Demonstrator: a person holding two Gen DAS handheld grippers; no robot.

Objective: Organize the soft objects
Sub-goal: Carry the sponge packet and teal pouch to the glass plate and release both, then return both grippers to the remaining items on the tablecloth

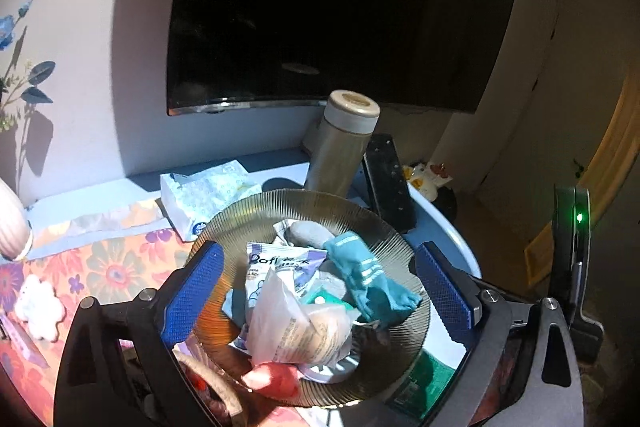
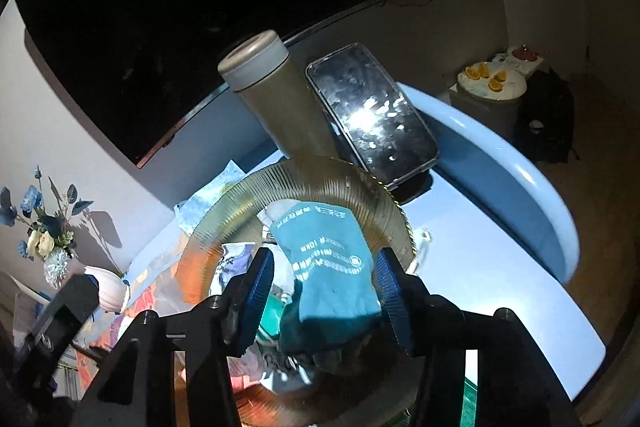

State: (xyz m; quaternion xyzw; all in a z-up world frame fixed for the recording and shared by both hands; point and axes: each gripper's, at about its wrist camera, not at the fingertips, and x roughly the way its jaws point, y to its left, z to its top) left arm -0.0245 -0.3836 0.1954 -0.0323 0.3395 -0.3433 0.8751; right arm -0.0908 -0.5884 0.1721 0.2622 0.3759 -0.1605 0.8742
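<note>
A ribbed glass plate [image 1: 224, 223] holds a heap of soft things: a teal sock [image 1: 368, 279], a white and purple packet [image 1: 280, 263], a clear bag of beige stuff [image 1: 296, 331], a grey bundle [image 1: 308, 233] and something red [image 1: 272, 379]. My left gripper [image 1: 318, 267] hangs over the plate, open wide, its blue pads on either side of the heap and touching nothing. In the right wrist view the teal sock [image 2: 332, 267] lies on the plate [image 2: 240, 195] between the pads of my right gripper [image 2: 324, 259]. Those jaws stand apart, with a gap at the left pad.
A beige thermos [image 1: 344, 147] and a black phone [image 2: 372, 111] stand just behind the plate. A tissue pack [image 1: 208, 195] lies to its left on a floral cloth [image 1: 112, 267]. A dark screen [image 1: 340, 7] fills the wall. A vase of flowers [image 2: 40, 223] stands far left. The table's rounded blue edge [image 2: 540, 207] runs on the right.
</note>
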